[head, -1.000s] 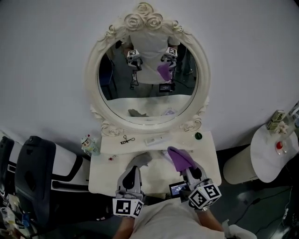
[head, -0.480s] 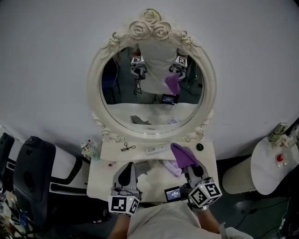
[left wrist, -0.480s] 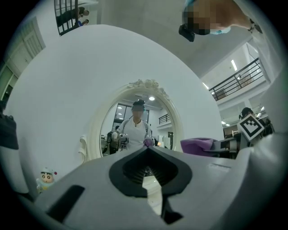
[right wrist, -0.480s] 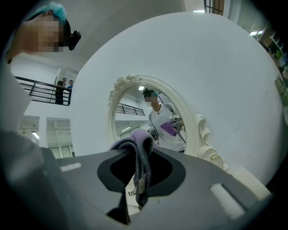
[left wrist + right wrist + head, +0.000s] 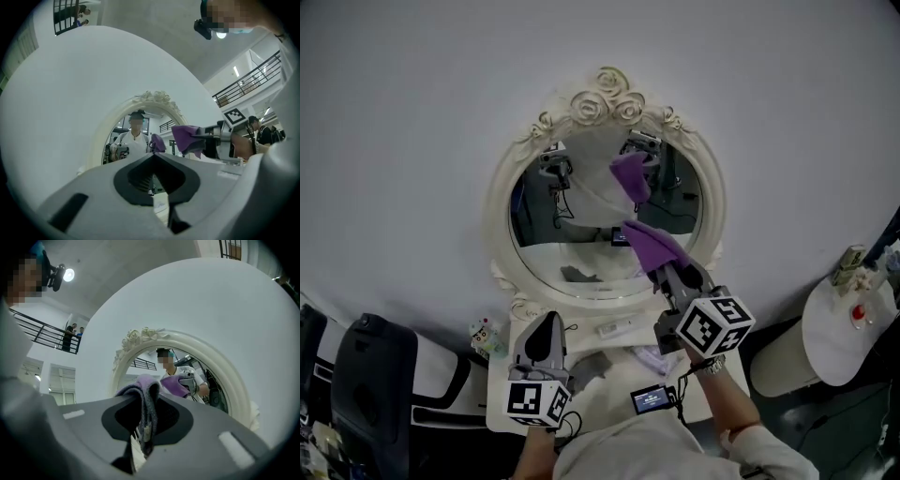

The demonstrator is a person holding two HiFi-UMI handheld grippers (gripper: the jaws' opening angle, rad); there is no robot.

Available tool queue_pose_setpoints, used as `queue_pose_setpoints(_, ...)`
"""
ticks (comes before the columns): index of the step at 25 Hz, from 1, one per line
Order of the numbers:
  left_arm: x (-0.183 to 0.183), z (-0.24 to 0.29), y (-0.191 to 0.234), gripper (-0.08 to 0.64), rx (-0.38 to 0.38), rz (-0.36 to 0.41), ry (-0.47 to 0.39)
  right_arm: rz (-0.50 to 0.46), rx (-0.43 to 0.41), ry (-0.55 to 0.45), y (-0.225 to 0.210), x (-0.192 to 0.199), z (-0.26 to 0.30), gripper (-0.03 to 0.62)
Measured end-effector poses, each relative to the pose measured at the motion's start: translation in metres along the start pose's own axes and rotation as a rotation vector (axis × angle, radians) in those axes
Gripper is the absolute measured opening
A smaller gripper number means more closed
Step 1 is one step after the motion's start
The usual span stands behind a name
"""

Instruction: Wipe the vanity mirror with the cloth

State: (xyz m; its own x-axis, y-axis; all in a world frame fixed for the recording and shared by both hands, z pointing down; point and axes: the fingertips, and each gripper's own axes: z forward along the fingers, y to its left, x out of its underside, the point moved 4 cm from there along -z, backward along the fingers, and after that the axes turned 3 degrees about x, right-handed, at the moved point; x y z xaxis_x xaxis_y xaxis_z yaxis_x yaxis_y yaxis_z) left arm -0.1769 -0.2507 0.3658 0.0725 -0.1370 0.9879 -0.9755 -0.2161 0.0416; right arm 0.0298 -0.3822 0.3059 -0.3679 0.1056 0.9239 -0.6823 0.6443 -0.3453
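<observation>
Your R claw (image 5: pixel 667 270) is clamped shut on the purple cloth (image 5: pixel 650 246). In the right gripper view a fold of the cloth (image 5: pixel 143 389) is pinched btw the jaws and bunches out past the tips. The cloth is held up in front of the vanity mirror (image 5: pixel 572 225), over the lower-right part of the glass. Its reflection sits apart from it, so it prob. isn't on the glass yet; can't say for sure.

To wipe well:
- Lead w/ the bunched cloth, not the hard jaw tips, so nothing scrapes.
- Press lightly; the mirror leans at the wall and may rock.
- Work in overlapping passes across the glass, and stay clear of the carved frame.
- Keep the clamp firm, since only a fold is caught and it could pull free.

Your L claw (image 5: pixel 547 321) has its jaws together on nothing. It's low over the tabletop (image 5: pixel 502 412), well away from the glass. Fine there, or use it to steady the frame if the mirror shifts.

Vs half a sec ago: the R claw and cloth were low over the tabletop and are now lifted up to the glass. The L claw has barely moved.
</observation>
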Motion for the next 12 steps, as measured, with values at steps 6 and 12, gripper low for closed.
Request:
queue_pose_setpoints(6,-0.041,0.011,0.015,-0.002,0.001,0.007,-0.036,-0.063,-0.063,-0.035,0.043,-0.044,0.061,0.051)
queue_pose_setpoints(12,-0.062,-0.002,0.022,-0.002,-0.033,0.057,-0.079,-0.088,-0.125,-0.059,0.087,-0.065,0.111,0.051)
